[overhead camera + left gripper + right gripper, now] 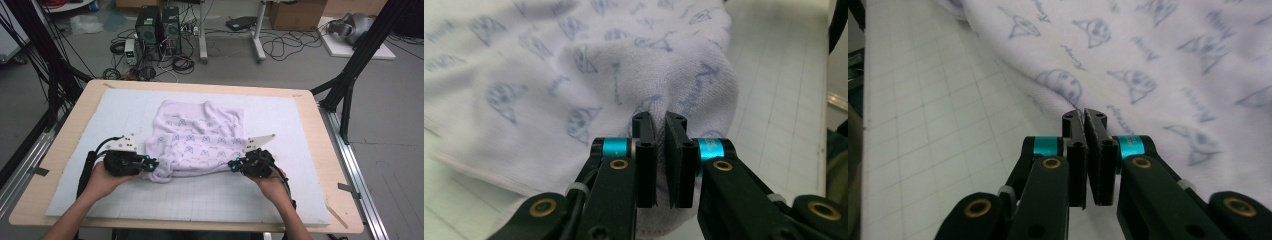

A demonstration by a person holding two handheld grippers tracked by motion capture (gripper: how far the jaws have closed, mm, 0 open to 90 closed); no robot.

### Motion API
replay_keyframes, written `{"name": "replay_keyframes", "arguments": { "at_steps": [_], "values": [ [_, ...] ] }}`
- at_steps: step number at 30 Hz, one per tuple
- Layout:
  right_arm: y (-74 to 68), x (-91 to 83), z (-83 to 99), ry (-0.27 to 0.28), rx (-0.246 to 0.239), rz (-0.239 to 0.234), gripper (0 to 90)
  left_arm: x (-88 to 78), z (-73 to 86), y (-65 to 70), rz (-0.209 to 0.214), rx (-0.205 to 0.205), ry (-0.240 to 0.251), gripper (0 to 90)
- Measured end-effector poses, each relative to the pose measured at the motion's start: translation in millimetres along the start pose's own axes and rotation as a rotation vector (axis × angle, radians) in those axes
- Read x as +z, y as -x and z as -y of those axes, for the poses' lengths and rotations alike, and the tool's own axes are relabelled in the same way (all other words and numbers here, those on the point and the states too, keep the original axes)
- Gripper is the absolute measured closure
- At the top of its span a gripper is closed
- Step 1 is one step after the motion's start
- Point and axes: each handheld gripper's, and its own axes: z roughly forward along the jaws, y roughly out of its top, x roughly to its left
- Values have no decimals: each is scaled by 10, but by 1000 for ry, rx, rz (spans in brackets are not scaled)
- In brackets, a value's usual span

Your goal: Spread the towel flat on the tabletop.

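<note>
Left gripper (pixel 150 164): jaws drawn together on the near left corner of the towel (pixel 197 140). In the left gripper view the pads (pixel 645 150) pinch a raised fold of the towel (pixel 574 75), with cloth bulging just ahead of and around the tips; the rest spreads away ahead and to that claw's left.

Right gripper (pixel 233 165): jaws likewise drawn together, on the near right corner. In the right gripper view the pads (pixel 1074 135) meet on the towel's hem, and the cloth (pixel 1148 65) runs ahead and to that claw's right, with bare gridded mat (pixel 923 125) to its left.

Towel: pale, with a blue printed pattern, lying rumpled on the white mat (pixel 280 200) on the table (pixel 65 145), between the two claws and extending beyond them.
</note>
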Motion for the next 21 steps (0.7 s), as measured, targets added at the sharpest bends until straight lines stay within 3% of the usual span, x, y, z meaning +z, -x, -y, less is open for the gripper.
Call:
{"name": "replay_keyframes", "arguments": {
  "at_steps": [5,9,12,17,21],
  "values": [
    [60,-378,-153,44,-18,51,883,-126,-227,-65,-24,-2,60,839],
    [195,-547,-240,57,-7,93,883,-14,-319,-221,-57,-20,45,840],
    [340,-461,-260,35,19,105,883,174,-300,-395,-88,-64,11,840],
    [644,-118,-234,-15,81,112,881,485,-179,-667,-135,-132,-61,839],
    [772,85,-200,-43,115,104,867,598,-97,-800,-128,-171,-87,823]
  ]
}}
